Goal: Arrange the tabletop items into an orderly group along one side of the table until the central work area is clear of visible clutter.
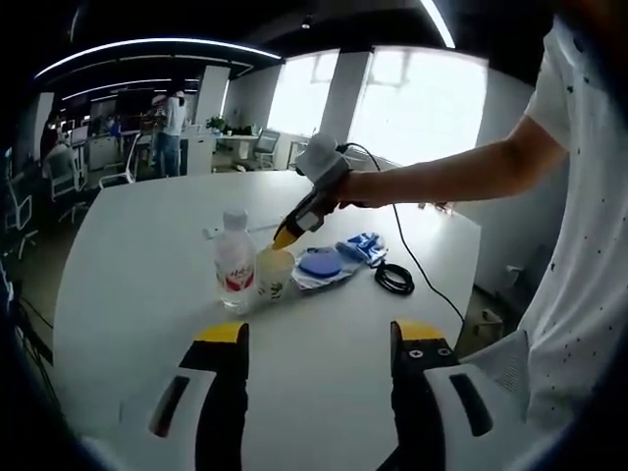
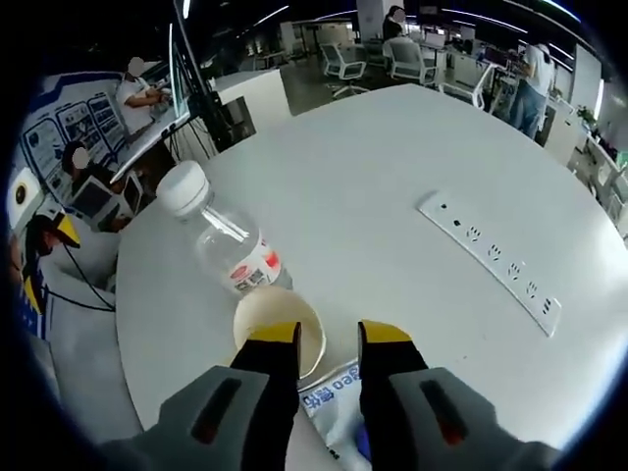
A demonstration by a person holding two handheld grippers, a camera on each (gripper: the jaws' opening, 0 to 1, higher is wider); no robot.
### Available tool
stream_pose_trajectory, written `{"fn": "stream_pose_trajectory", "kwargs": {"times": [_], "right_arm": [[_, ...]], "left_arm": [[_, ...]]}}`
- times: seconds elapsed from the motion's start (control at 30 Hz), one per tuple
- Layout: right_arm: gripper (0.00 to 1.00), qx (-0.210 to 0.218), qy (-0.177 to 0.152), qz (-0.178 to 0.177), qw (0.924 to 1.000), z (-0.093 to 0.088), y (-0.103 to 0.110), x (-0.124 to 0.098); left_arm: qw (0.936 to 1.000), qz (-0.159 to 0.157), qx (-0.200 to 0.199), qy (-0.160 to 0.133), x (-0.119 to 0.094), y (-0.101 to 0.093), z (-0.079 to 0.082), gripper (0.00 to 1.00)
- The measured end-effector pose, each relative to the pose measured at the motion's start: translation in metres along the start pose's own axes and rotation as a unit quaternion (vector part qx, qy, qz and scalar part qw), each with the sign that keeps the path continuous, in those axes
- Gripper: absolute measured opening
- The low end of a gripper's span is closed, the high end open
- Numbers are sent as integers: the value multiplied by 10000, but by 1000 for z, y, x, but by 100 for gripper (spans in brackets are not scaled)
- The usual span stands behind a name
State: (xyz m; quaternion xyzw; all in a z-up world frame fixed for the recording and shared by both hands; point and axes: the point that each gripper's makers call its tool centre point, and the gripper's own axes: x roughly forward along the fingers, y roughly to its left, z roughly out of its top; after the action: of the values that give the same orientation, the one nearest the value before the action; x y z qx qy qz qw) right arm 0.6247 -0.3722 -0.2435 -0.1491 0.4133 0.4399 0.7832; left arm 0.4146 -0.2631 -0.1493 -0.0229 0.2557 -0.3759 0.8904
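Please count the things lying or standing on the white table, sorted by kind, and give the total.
Water bottle: 1
Paper cup: 1
Blue round item on a wrapper: 1
Blue and white packet: 1
Coiled black cable: 1
White power strip: 1
Total: 6

bottle (image 1: 234, 261) upright | paper cup (image 1: 275, 273) beside | blue packets (image 1: 339, 261) adjacent

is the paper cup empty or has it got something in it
Empty: the right gripper view looks down into the paper cup, beside the water bottle, and shows bare pale inside.
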Motion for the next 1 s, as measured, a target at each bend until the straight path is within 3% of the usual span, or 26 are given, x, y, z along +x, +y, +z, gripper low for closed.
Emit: {"fn": "stream_pose_trajectory", "kwargs": {"times": [0.57, 1.0], "right_arm": [[32, 11, -546, -122, 9984, 22, 0, -42], [38, 89, -968, -248, 9950, 18, 4, -88]], "left_arm": [[9998, 9, 201, -69, -3, -6, 19, 63], [9995, -8, 288, -136, -3, -7, 33, 68]]}}
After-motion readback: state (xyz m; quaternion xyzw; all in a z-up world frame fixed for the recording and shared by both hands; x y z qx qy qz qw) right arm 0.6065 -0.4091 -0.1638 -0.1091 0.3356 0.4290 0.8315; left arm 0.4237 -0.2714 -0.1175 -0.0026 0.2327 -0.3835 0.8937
